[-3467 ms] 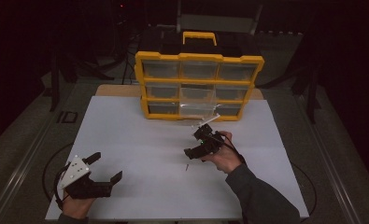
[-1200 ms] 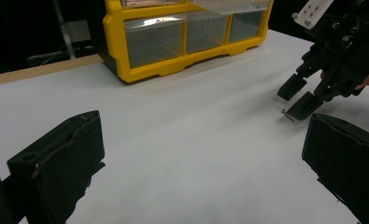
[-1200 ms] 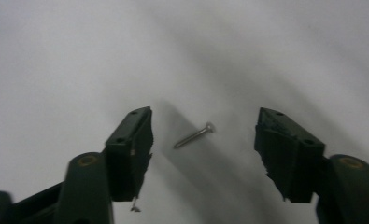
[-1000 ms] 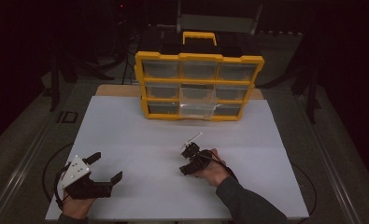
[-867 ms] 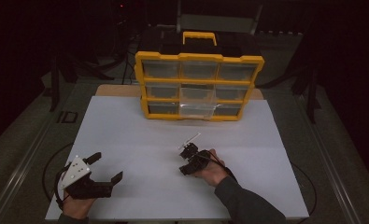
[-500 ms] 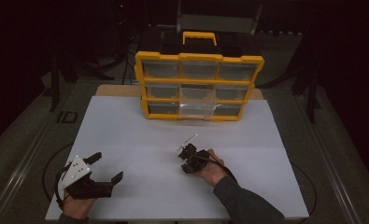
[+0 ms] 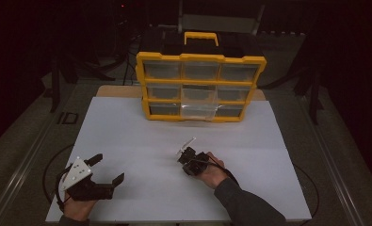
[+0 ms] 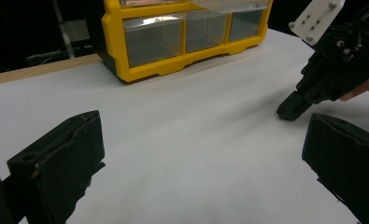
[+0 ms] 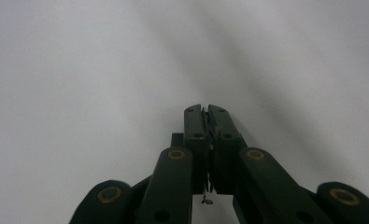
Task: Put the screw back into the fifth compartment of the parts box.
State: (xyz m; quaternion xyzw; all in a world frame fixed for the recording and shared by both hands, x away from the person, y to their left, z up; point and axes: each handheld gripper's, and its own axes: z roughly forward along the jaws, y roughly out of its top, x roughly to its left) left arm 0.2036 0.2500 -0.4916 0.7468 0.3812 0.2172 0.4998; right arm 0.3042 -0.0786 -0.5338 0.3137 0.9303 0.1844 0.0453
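Since three and a half seconds ago, the right gripper (image 7: 187,161) has been drawn back from the yellow organizer (image 7: 201,87) toward the near edge of the white surface (image 7: 141,136), and over the last second it has barely shifted. It is now held low over the middle of the surface, a little right of centre, by the right hand (image 7: 213,170). In the right gripper view its jaws are seen pressed together, tips pointed down at the white surface; a thin sliver may be caught between them, but what it is cannot be told.

The left gripper (image 7: 107,168) is kept where it was, near the near left corner, with its grey three-cornered plate on top. Its jaws are spread wide apart, with nothing between them, as the left gripper view shows; the right gripper (image 8: 294,108) is seen there too, tip touching or almost touching the surface.

The organizer is stood at the far edge, centred, with a clear drawer (image 7: 198,108) in its bottom row pulled partly out.
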